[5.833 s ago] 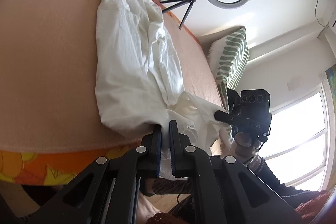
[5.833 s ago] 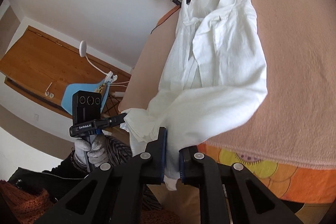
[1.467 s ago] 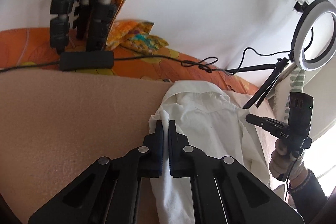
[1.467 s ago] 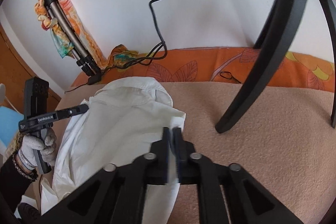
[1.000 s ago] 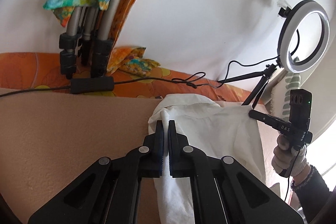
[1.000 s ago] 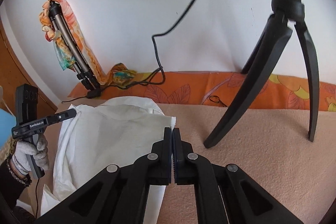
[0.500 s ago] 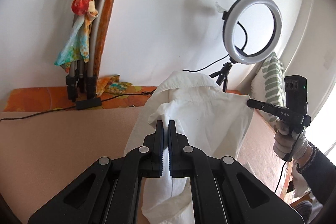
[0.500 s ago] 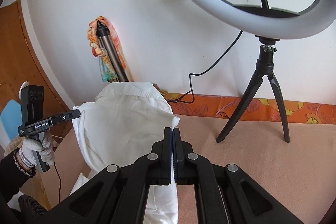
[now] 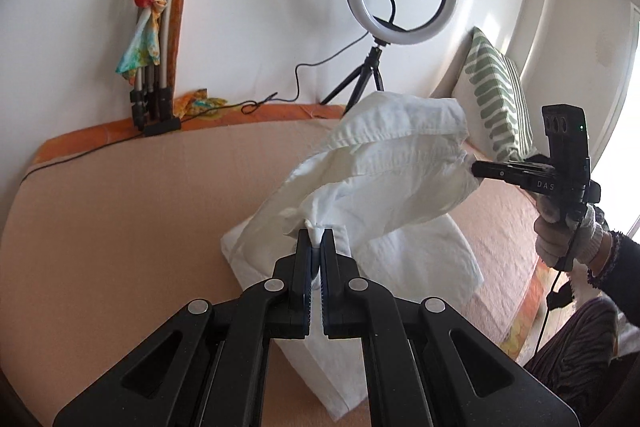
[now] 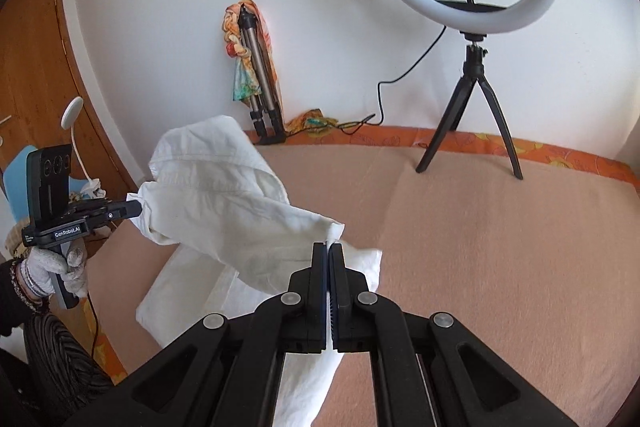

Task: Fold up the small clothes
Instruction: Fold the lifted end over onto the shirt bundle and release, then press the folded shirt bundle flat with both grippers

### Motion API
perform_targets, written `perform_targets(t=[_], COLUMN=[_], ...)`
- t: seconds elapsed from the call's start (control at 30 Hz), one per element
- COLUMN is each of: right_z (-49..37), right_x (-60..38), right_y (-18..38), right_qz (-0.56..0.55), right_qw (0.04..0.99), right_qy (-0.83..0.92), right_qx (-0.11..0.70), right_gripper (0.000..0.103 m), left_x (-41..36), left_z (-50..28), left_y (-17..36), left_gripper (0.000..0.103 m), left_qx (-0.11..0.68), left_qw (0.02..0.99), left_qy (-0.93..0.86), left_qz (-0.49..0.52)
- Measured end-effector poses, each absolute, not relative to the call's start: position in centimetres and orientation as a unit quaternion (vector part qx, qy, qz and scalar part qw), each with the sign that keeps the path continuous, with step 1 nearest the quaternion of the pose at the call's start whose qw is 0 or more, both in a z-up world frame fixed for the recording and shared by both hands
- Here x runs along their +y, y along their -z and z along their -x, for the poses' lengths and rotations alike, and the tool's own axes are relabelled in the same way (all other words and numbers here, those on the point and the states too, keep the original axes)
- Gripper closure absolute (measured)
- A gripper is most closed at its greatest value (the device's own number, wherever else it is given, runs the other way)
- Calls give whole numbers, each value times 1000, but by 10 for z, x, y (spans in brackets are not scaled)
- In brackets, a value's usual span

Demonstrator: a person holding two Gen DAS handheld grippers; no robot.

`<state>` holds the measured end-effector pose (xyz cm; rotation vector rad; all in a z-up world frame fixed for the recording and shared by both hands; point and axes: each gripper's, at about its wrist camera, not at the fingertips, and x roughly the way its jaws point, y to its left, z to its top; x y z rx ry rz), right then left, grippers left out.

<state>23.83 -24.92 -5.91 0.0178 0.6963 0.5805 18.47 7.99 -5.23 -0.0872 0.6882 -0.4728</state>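
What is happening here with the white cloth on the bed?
A person is folding a white shirt on the bed, with a handheld gripper in each hand. The left gripper and the right gripper each pinch a bunch of the fabric with shut jaws. The pinched part is lifted in the air, while the rest lies on the blanket.

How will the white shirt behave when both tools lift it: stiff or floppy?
Probably floppy: the white shirt sags between the left tool and right tool. Likely light, since small pinches hold it up.
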Motion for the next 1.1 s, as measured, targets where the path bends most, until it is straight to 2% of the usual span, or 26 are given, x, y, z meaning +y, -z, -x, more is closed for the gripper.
perform_targets(t=[0.3,0.47,0.53,0.57,0.67,0.73,0.77,0.83,0.87,0.9,0.93,1.0,1.1], right_z=[-190,-174,-167,-167,-176,-188,-194,-205,-209,-212,-215,-215,-208], right_x=[-257,-277,-285,-288,-288,-285,-286,-288,-289,-287,-283,-273,-261], right_y=[97,96,91,88,88,95,98,107,111,116,120,127,135], right_qz=[42,54,38,24,-10,-36,-59,-127,-158,-174,-175,-158,-116], right_qw=[889,885,889,890,887,881,875,855,845,838,833,831,832], right_qy=[-255,-244,-239,-236,-230,-217,-218,-234,-240,-242,-241,-238,-233], right_qx=[378,393,390,388,400,418,428,444,451,457,467,477,489], right_gripper=[103,98,82,77,71,51,50,50,54,74,88,98,101], left_x=[61,68,73,75,72,63,60,52,46,42,40,38,42], left_z=[-128,-104,-102,-103,-114,-127,-134,-149,-157,-161,-167,-174,-167], left_y=[85,82,73,67,53,49,47,49,54,59,66,85,112], left_gripper=[100,100,100,100,100,100,100,99,99,99,99,99,99], left_qx=[381,393,381,372,346,340,336,342,352,360,376,414,450], left_qw=[893,885,893,898,909,911,913,908,904,902,895,878,860], left_qy=[238,242,234,231,230,231,231,239,239,236,236,236,235], left_qz=[-29,-60,-53,-47,-33,-31,-25,-22,-33,-40,-42,-45,-58])
